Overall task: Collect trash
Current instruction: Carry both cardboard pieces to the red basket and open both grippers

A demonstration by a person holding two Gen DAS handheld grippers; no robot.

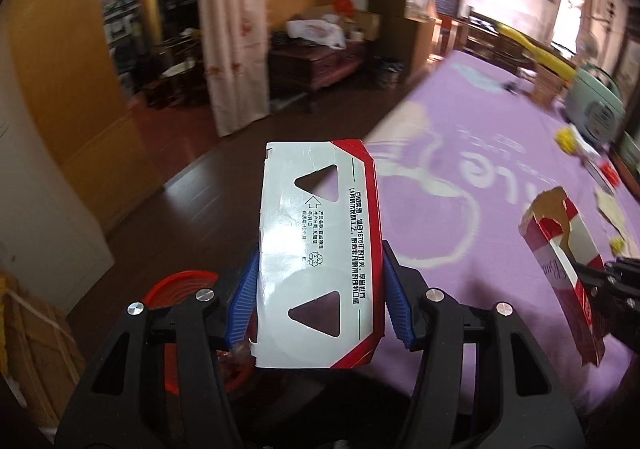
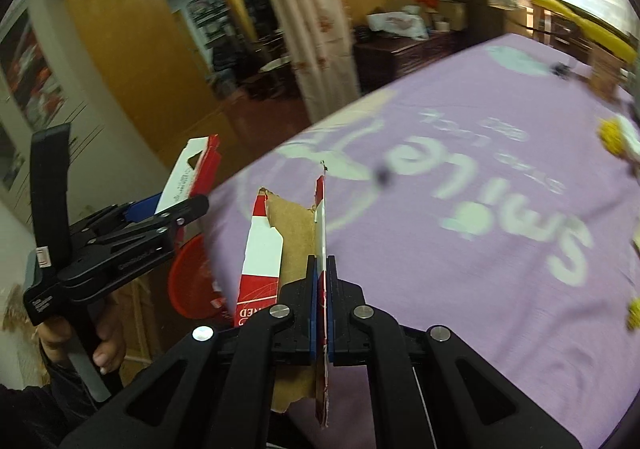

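**Both grippers holding torn carton pieces beside the purple bed**

Nearest the left wrist camera, the left hand-held gripper (image 1: 320, 289) is clamped on a flattened white-and-red cardboard carton panel with two triangular cut-outs (image 1: 320, 249), its blue pads pressing the panel's two long edges. Just below and behind it, on the dark wooden floor (image 1: 160, 217), sits a red plastic mesh basket (image 1: 180, 289), partly hidden by the gripper.

Close to the right wrist camera, the right hand-held gripper (image 2: 321, 289) is closed tight on a torn red-and-white cardboard box piece with a brown inner face (image 2: 280, 249), held upright and edge-on between the fingers.

Beyond both spreads a bed covered with a purple sheet printed with white lettering (image 1: 480, 169). Small yellow scraps (image 1: 566, 139) and torn card bits lie near its far side, blurred. Further back hang pale patterned curtains (image 1: 232, 29).
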